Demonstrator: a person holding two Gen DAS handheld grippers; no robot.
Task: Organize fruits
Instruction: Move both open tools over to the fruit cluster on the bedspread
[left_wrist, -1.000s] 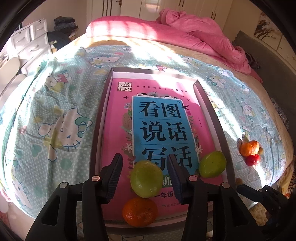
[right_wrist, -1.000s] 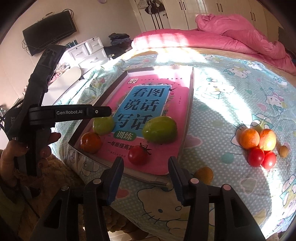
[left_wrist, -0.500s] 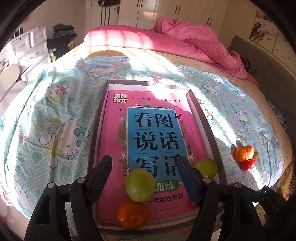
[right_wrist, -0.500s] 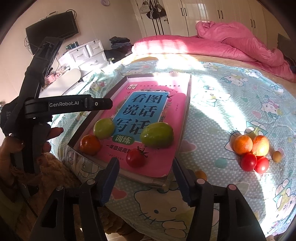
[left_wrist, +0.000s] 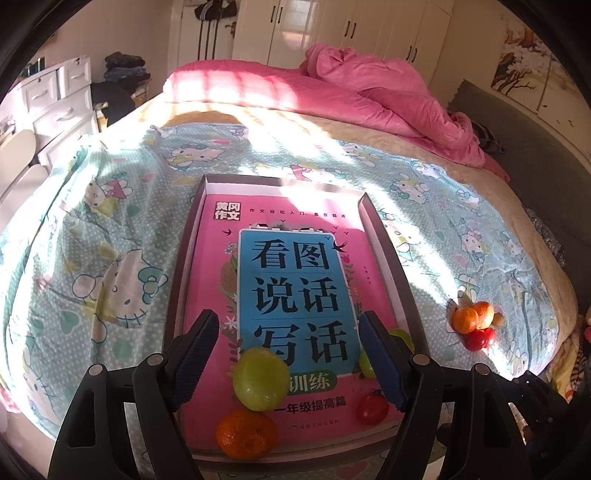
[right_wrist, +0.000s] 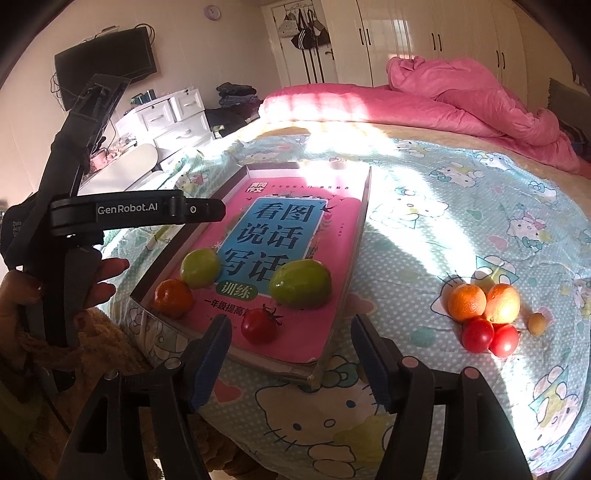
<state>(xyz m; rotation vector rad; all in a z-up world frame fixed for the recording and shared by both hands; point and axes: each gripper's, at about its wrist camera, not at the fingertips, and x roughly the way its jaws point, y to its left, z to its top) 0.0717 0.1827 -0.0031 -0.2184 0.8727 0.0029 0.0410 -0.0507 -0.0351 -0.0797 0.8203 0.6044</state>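
A shallow dark tray (left_wrist: 391, 258) on the bed holds a pink and blue book (left_wrist: 295, 280). On the book's near end lie a green fruit (left_wrist: 260, 378), a mandarin (left_wrist: 245, 434), a tomato (left_wrist: 373, 408) and a second green fruit (right_wrist: 300, 283). My left gripper (left_wrist: 288, 354) hovers above the first green fruit, its jaws opening and touching nothing. My right gripper (right_wrist: 291, 354) hangs before the tray's near corner behind the tomato (right_wrist: 258, 325), jaws opening, nothing between them. A loose pile of oranges (right_wrist: 466, 302) and tomatoes (right_wrist: 477, 335) lies on the sheet to the right.
The sheet (left_wrist: 110, 258) has a cartoon cat print. A pink duvet (left_wrist: 369, 99) is heaped at the far end of the bed. White drawers (right_wrist: 173, 118) stand left of the bed. A hand (right_wrist: 99, 280) holds the left gripper's handle at the bed's near edge.
Both grippers' jaws have spread wider. Both views have drawn back from the tray and tilted up a little. The fruits on the book have stayed in place.
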